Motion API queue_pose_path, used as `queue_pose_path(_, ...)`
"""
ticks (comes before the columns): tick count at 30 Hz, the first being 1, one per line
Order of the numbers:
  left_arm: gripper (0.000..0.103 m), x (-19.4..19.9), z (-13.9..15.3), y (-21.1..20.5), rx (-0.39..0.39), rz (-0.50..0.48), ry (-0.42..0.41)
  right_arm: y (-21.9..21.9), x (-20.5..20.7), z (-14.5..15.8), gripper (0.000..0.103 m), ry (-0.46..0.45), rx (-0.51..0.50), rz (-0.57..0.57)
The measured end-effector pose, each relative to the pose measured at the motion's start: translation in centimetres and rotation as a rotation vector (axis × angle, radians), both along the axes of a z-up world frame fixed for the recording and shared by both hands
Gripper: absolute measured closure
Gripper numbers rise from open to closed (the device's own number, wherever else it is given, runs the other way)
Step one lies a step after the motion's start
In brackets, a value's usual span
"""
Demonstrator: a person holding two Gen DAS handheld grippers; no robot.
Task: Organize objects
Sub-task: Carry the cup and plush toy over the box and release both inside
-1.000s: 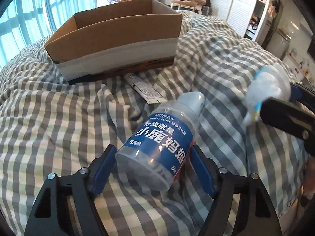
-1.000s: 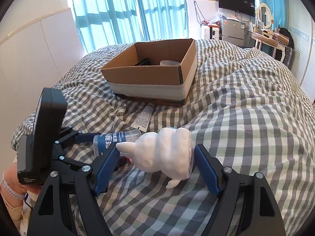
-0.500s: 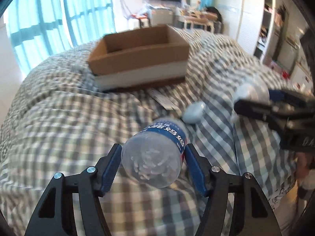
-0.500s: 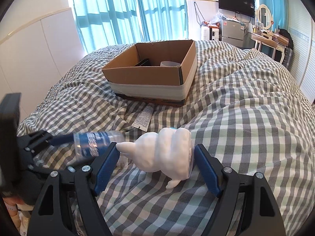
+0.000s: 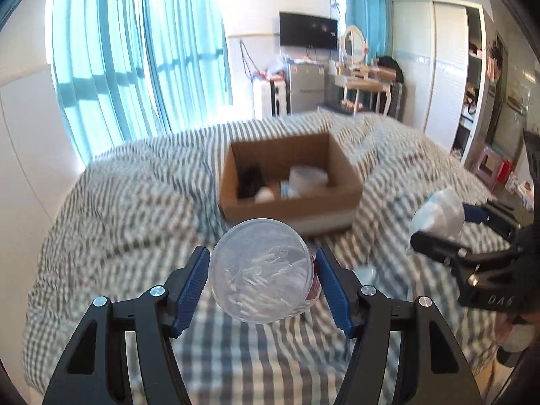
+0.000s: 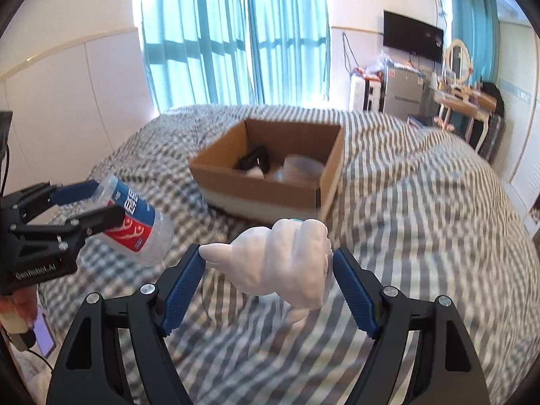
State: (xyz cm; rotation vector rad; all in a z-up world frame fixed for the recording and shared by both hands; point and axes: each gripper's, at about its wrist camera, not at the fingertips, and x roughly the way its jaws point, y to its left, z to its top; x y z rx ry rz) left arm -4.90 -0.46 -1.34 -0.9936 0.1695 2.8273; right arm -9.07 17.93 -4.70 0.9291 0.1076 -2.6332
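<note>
While both grippers hang in the air on the near side of the cardboard box (image 5: 290, 185), each one has something clamped. The left gripper (image 5: 263, 276) is pinching a clear plastic jar (image 5: 261, 270) by its sides, its round bottom pointing straight back at the left wrist camera, with small pale sticks visible inside. From the right wrist view you can see the same jar (image 6: 135, 222) has a blue and red label and tilts with its far end dipping down, off to the near left of the box (image 6: 270, 182).

The right gripper (image 6: 268, 273) is squeezing a white spiral shell-shaped thing (image 6: 280, 263) across its width, pointed tip toward its left finger. It's held up clear of the checked bedspread (image 6: 422, 236), just in front of the box's near corner.

The box sits open on the bed, beyond both grippers. Inside it there's something black (image 6: 254, 162) toward the left wall and a pale round container (image 6: 302, 167) toward the right, plus a small white lump near the front wall; it's too blurry to say more. Both views are pretty motion-smeared.
</note>
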Motion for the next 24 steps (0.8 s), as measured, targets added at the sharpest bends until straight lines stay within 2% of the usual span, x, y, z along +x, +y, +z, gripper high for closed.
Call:
queue_pose_path(7,0.037,-5.3,5.0,-0.3,0.017,0.022,0.073,-1.3,-4.4,4.8,0.025,0.076,-0.001,0.018)
queue_pose_path(11,0.037,-8.8,6.3,0.6,-0.023,0.013,0.091,-1.9,-7.5,7.1,0.025,0.107,-0.006,0.024)
queue_pose_path(17,0.037,-14.7,5.5,1.9,-0.05,-0.015,0.057,-1.9,-13.1,8.6,0.025,0.11,0.001,0.021)
queue_pose_path(20,0.037,-17.4,3.9,2.3,-0.053,-0.016,0.028,-2.2,-15.7,7.7,0.025,0.087,0.016,0.027)
queue_pose_path(24,0.037,-20.4,0.9,2.7,-0.055,-0.047,-0.023,-3.2,-19.7,4.8,0.025,0.009,0.031,0.055)
